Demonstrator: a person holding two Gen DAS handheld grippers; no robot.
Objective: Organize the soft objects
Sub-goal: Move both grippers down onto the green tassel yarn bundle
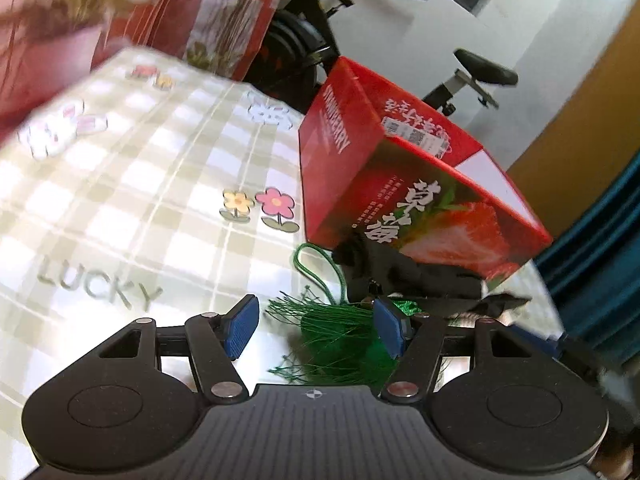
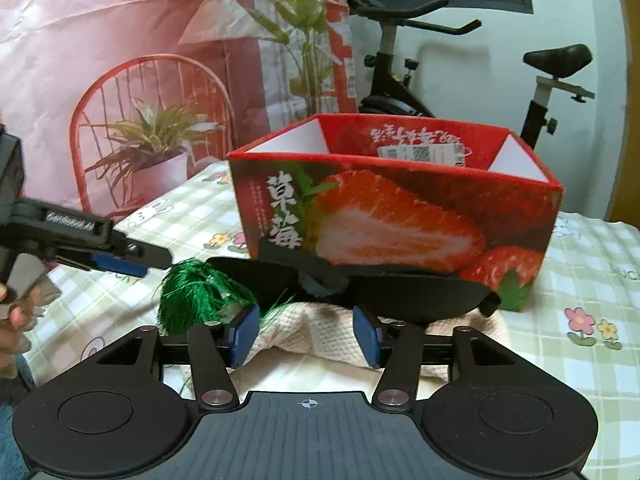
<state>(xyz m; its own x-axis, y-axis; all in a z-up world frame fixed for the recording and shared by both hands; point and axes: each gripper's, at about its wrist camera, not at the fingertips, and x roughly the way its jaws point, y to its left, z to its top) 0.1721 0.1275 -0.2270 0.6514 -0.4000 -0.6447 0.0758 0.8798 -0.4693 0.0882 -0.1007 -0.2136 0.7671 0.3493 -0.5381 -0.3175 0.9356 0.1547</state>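
Two views over a table (image 2: 592, 264) with a checked cloth full of little flowers.

Left hand-held gripper (image 1: 316, 326): wide open, nothing held, blue pads (image 1: 240, 326) well apart. Right at the green tassel (image 1: 340, 344), with fluffy green threads between the pads. Thin green cord (image 1: 316, 268) looping away from the tassel on the cloth.

Right hand-held gripper (image 2: 304, 334): wide open too, nothing held. Just in front of its pads (image 2: 366, 334), a soft cream towel (image 2: 316, 330) lying on the table. On top of the towel, a black sleep mask (image 2: 400, 292), stretched out flat. Green tassel (image 2: 200, 292) just beside the mask's left end. Left hand-held gripper (image 2: 136, 266) seen from the side here, close to the tassel.

Behind all these soft things, a red strawberry box (image 2: 400, 224), open at the top, standing on the table and touching the mask or very near it. Same box (image 1: 400, 184) looking tilted in the left view.

Far back, a black exercise bike (image 2: 400, 92) and a red and pink backdrop (image 2: 120, 40) with pictures of a chair and plants.
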